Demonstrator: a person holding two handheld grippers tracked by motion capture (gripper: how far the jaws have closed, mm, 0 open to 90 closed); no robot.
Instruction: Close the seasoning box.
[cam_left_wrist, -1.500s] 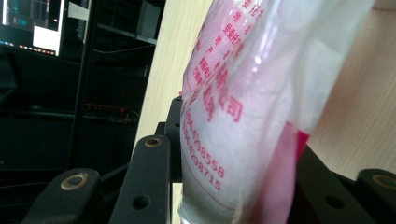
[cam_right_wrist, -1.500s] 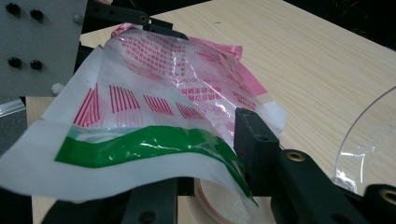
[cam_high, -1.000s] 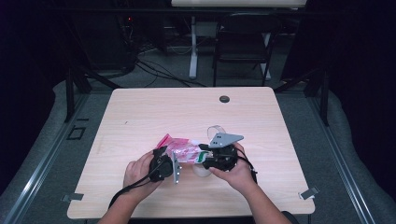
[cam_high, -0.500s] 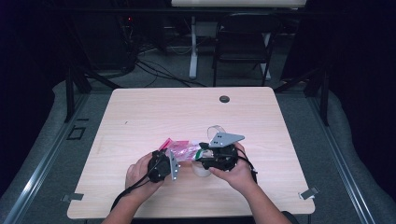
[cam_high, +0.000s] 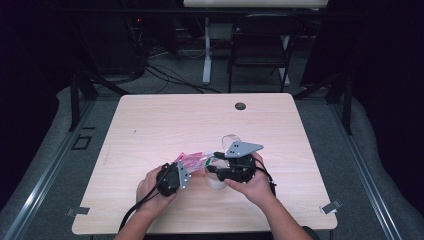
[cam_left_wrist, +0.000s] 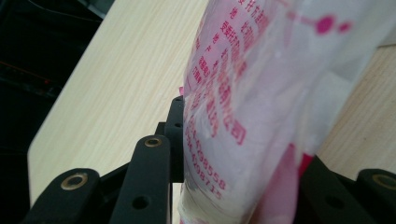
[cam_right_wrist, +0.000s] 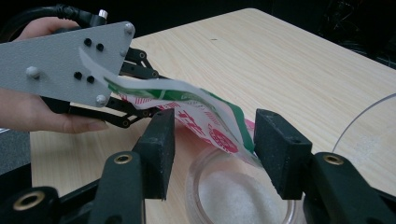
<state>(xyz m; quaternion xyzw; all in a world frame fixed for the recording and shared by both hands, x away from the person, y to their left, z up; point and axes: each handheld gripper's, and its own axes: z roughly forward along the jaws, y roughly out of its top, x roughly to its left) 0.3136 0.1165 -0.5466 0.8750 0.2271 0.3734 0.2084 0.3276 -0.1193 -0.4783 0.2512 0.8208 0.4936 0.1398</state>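
Pale wood table (cam_high: 150, 120), translucent pink-printed packet (cam_left_wrist: 261, 107), white-filled cup (cam_right_wrist: 238, 196)

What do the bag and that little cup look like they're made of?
The bag looks like thin, glossy plastic film: translucent, creased, printed with pink lettering, and it bends limply in the left gripper. The cup seems to be clear hard plastic: you see white grains through its smooth wall. It could be glass; the look leaves that open.

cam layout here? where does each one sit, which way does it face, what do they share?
High view: above the person's side, facing forward and down on the table; both forearms enter from below.
Left gripper view: on the left claw, along jaws clamping the printed bag.
Right gripper view: on the right claw, over the sugar container.
Shared: bag, tabletop.
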